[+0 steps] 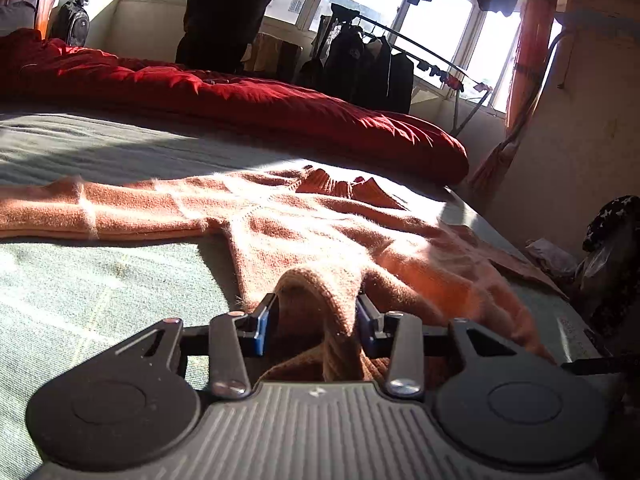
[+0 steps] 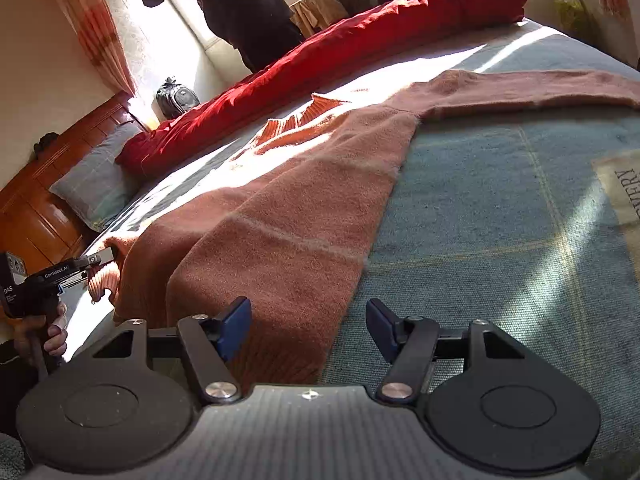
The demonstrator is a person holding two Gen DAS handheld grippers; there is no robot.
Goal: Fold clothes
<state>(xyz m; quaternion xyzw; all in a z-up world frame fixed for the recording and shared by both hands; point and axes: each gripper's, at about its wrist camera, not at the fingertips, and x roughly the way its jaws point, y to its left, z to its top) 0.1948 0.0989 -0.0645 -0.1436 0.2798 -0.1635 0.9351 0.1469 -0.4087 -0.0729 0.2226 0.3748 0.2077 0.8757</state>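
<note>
An orange knit sweater lies spread on the bed, collar towards the far side, one sleeve stretched out to the left. My left gripper is shut on a bunched fold of the sweater's hem, lifted slightly off the bed. In the right wrist view the sweater runs from the collar down to my right gripper, which is open with its jaws either side of the hem's right corner. The left gripper shows at the far left of that view, holding the other hem corner.
A red duvet lies bunched along the far side of the bed. The bed has a green-blue checked cover. A pillow and wooden headboard are at one end. A person stands beyond the bed by a clothes rack.
</note>
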